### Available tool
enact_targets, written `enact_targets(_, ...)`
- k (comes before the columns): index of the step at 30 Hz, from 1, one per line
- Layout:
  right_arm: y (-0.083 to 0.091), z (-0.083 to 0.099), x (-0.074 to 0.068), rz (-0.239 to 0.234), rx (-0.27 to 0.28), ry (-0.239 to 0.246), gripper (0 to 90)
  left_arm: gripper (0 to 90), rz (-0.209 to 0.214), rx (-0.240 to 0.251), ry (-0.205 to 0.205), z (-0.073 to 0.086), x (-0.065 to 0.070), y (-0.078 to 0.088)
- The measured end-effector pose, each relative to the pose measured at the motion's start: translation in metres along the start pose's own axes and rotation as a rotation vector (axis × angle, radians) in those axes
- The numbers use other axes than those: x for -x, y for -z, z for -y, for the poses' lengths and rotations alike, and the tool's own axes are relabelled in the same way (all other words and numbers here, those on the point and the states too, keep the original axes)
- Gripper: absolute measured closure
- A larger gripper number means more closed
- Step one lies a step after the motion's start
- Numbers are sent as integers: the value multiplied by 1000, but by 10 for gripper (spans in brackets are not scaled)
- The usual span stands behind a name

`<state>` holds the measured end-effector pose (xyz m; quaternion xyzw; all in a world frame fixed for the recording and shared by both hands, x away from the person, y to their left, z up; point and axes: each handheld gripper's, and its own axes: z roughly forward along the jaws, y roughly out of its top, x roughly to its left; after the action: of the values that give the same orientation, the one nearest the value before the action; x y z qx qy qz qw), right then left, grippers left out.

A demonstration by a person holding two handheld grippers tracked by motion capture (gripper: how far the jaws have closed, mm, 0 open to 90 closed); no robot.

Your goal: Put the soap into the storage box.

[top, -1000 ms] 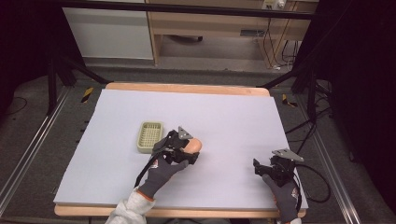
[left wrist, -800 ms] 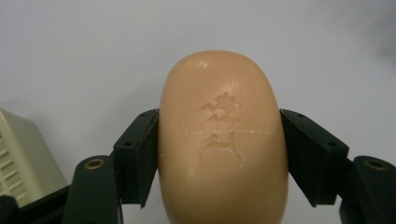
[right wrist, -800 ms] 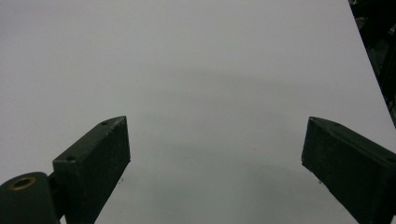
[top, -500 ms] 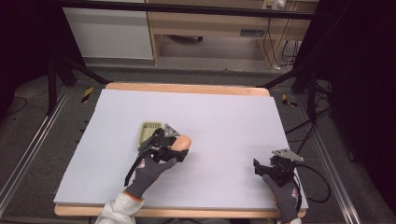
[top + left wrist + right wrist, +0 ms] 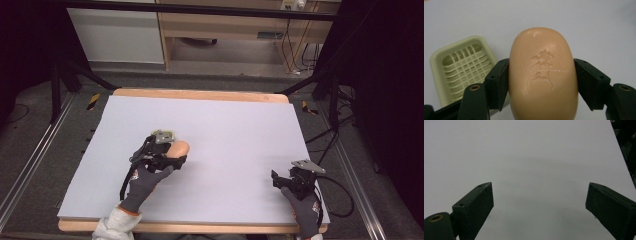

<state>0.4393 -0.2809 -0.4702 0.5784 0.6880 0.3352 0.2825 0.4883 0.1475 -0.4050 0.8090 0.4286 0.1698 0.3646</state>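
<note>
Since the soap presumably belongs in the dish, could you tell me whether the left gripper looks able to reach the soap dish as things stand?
Probably yes: the left gripper, shut on the soap, is close beside the soap dish, with bare table around it.

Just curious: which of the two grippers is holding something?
The left gripper: its jaws clamp a soap bar. The right gripper is open, with nothing between its jaws.

A wood-edged table [image 5: 200, 94] carries a white sheet [image 5: 235, 130], with a pale-green soap dish [image 5: 461, 67] on it.
</note>
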Motion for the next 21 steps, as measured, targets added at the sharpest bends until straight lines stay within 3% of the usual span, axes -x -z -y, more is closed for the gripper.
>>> enact_targets(21, -1, 0, -1, -1, 1, 13, 82, 320, -81, 6, 81, 0, -41, 3)
